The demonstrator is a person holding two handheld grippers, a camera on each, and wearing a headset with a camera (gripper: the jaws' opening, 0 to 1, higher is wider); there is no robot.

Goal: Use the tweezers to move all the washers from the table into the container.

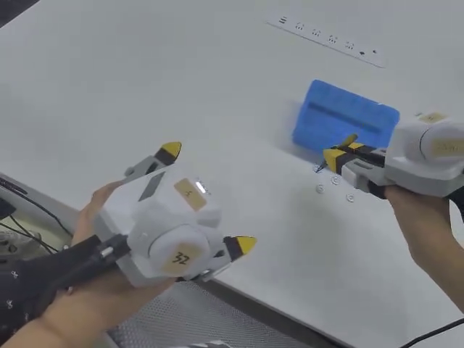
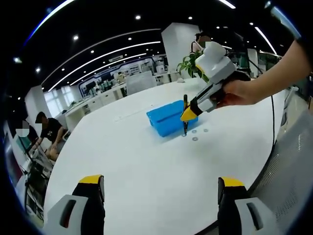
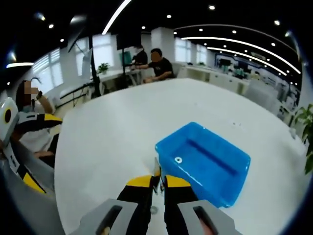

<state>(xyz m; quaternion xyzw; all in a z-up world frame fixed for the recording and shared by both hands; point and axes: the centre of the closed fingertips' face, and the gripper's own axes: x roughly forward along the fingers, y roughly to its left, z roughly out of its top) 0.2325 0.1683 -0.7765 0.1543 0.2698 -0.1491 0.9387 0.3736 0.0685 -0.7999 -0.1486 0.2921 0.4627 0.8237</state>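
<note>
The step in hand looks like another pick: the right gripper (image 1: 341,151) has its jaws pressed together on the tweezers (image 2: 185,128). It holds them roughly upright, with the points down near the table (image 1: 217,87), just beside the blue container (image 1: 319,134). Three washers (image 1: 335,180) lie loose on the table in a small cluster near the tweezer points, on the side of the container nearest the person. From these views I cannot tell whether the points touch the surface or have caught a washer. A single washer (image 3: 178,159) lies on the container's floor, so by my reckoning the task is begun but most of it is left. The next move calls for setting the points on either side of one flat ring, pinching it cleanly, lifting it over the near wall of the container and releasing it inside. The washers are thin and lie flat, so they will likely slide or flip if pinched off-centre. The left gripper (image 1: 206,197) hangs idle with its jaws spread wide and nothing between them, out over the near table edge (image 1: 275,308) and well apart from the work. There is plenty of room: the table is bare around the cluster. The container wall is the only obstacle close by, and a power strip (image 1: 326,38) lies well beyond it.
</note>
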